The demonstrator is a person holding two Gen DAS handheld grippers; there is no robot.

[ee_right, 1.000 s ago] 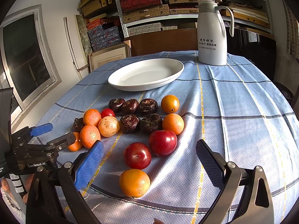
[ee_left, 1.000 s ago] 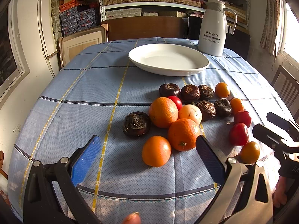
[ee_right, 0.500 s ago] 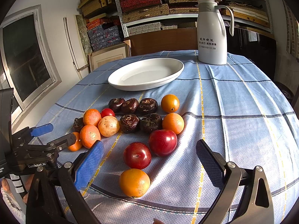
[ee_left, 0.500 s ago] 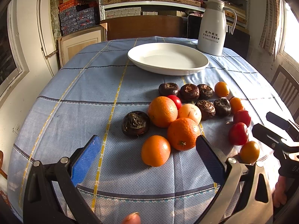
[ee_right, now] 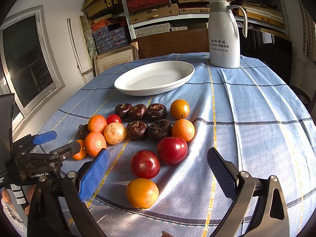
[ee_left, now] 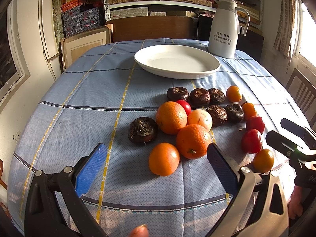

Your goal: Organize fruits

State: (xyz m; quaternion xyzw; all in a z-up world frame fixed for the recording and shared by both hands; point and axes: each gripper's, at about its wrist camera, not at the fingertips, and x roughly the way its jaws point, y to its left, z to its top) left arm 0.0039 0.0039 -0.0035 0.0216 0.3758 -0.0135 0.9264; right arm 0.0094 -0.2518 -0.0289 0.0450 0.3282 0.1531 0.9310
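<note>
Loose fruit lies on the blue checked tablecloth: several oranges, red plums, dark water chestnuts and a small tomato. An empty white oval plate sits beyond them. My left gripper is open and empty, with the nearest orange between its fingers' line and a bigger orange just beyond. My right gripper is open and empty, above an orange and two red plums. Each gripper shows at the edge of the other's view.
A white thermos jug stands behind the plate at the table's far right. A lone water chestnut lies left of the oranges. A wooden chair stands at the right. Shelves of boxes fill the back wall.
Both grippers stay open and almost still. The left wrist view has shifted very slightly, the fruit has not moved.
</note>
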